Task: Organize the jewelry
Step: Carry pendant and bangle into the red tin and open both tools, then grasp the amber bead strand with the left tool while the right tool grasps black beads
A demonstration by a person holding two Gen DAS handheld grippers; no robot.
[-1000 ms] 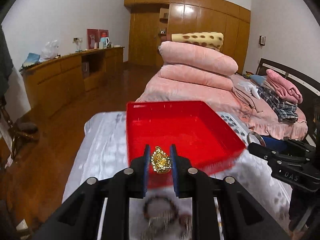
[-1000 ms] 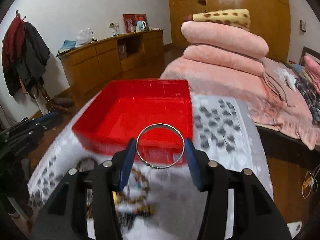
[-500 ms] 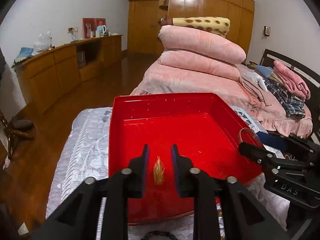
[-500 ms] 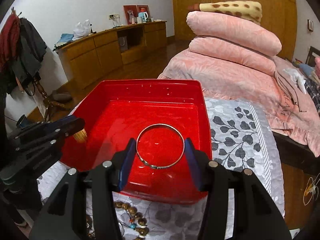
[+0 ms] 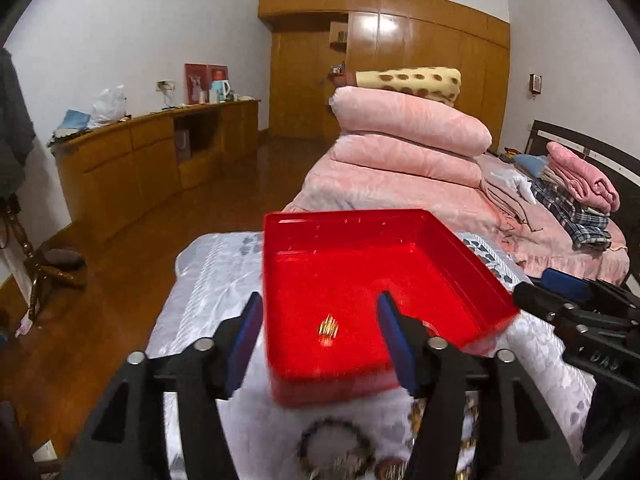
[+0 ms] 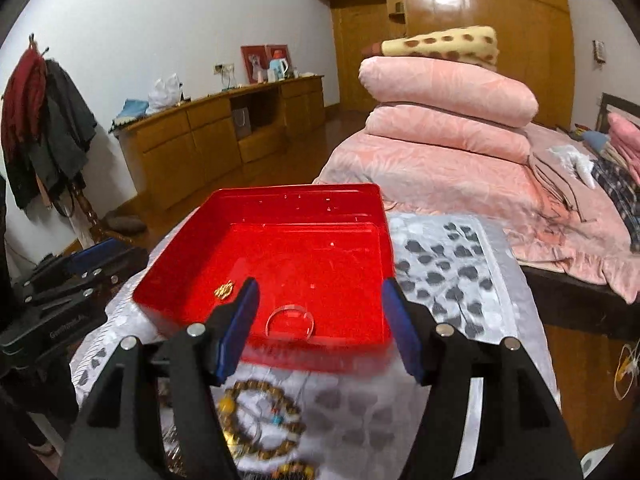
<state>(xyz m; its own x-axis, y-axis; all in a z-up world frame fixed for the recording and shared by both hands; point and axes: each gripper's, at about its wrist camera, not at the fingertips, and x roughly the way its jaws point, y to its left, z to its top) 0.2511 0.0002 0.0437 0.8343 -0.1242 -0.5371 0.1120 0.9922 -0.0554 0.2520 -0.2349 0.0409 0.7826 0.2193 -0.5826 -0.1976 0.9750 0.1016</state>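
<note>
The gold pendant (image 5: 329, 326) and the silver bangle (image 6: 291, 321) both lie loose on the floor of the red tray (image 6: 304, 196), the bangle near its front wall, the pendant nearer its left side. The left gripper (image 5: 320, 344) and right gripper (image 6: 326, 326) each hang above the tray's front edge with jaws spread wide, holding nothing. Bead bracelets (image 6: 260, 420) lie on the patterned cloth (image 6: 448, 264) below them, probably next in line.

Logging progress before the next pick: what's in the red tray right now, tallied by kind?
Gold pendant: 1
Silver bangle: 1
Total in the red tray: 2
Both the left gripper and right gripper are open and hold nothing.
</note>
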